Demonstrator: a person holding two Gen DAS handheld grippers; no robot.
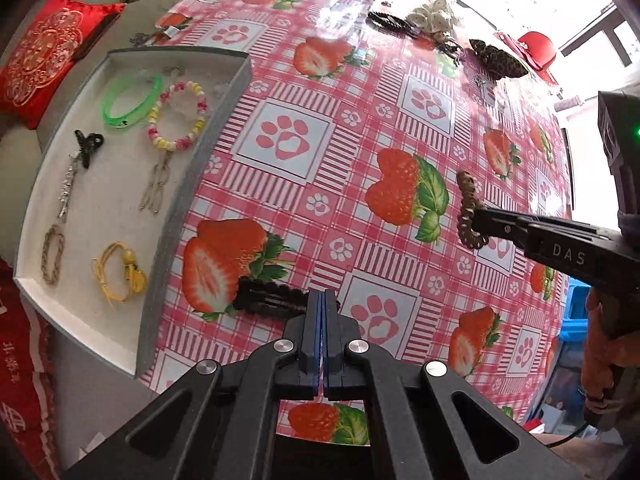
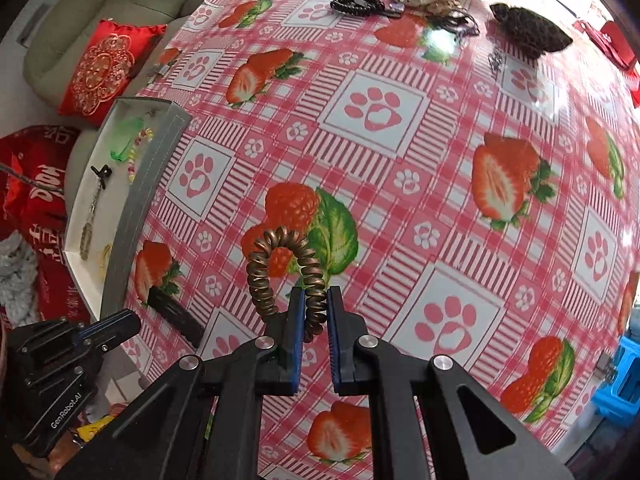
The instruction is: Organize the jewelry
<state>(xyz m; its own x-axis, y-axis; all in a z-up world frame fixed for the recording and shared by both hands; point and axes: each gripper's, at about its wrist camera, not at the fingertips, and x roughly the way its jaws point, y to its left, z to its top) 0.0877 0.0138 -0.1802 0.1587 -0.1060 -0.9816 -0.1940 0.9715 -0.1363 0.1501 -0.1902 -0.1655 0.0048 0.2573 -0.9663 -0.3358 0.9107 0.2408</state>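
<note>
Bronze coil tie (image 2: 285, 276) in raised right tool (image 2: 317, 300)

The left claw (image 1: 323, 312) is pressed together over a dark hair clip (image 1: 268, 299); the right claw (image 1: 478, 218) pinches a brown spiral hair tie (image 1: 468, 208) above the bench (image 1: 360, 140).

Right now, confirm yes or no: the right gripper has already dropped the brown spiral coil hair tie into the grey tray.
No: the brown spiral coil hair tie is pinched in the right gripper above the tablecloth, apart from the grey tray.
</note>
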